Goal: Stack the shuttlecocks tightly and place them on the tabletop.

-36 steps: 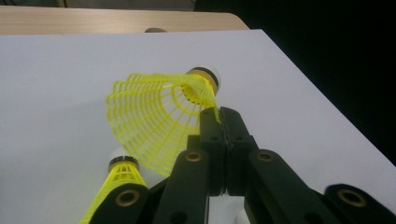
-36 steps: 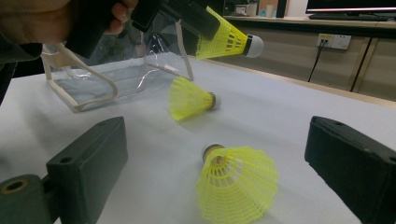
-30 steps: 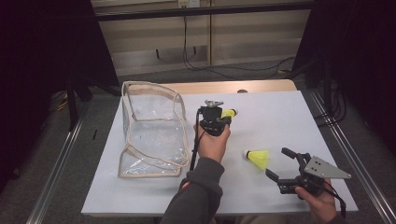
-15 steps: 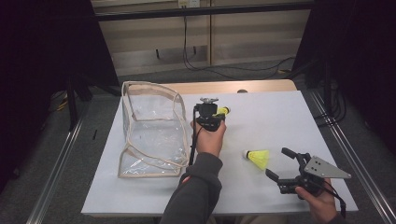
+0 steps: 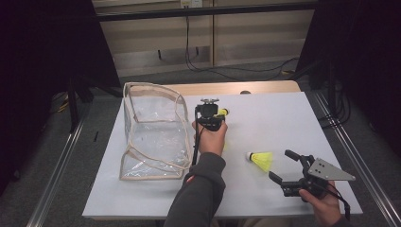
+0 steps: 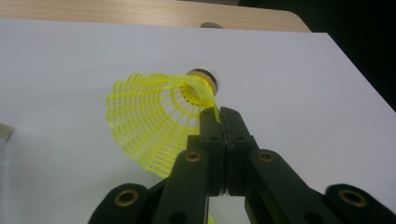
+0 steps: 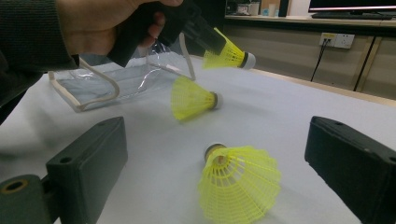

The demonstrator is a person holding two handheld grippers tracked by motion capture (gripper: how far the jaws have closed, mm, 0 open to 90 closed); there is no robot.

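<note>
L gripper (image 6: 219, 112): jaws fully pinched together on the rim of a yellow plastic-mesh shuttlecock (image 6: 156, 119). Only a thin strip of the net skirt sits between the pads. The white-and-gold cork end points away from the jaws, and the birdie hangs clear of the white table top (image 5: 283, 118), not touching it.

Change vs. a sec ago: L hand w/ the birdie has drifted a little toward the clear soft plastic bag with beige trim (image 5: 151, 132), which stands open just to the left of the hand. The grip looks the same as before, w/ no slip visible. So the carry leg looks under way, approx. halfway between pick-up spot and bag mouth. The drop is not yet done; nothing yellow is visible inside the bag.

R gripper (image 5: 280, 164): jaws spread wide, holding nothing, parked near the front right corner. No shift vs. a sec ago. A second yellow mesh shuttlecock (image 5: 260, 161) lies on its side just beside its tips, not touching. In the right gripper view a third yellow shuttlecock (image 7: 194, 98) lies further in, under the L hand.

Judgement: the rim pinch is thin, so the birdie could swing or tear loose if moved fast. Next it needs a bit more travel left and over the bag's rim before the jaws let go. R side looks ready for the next pick.
</note>
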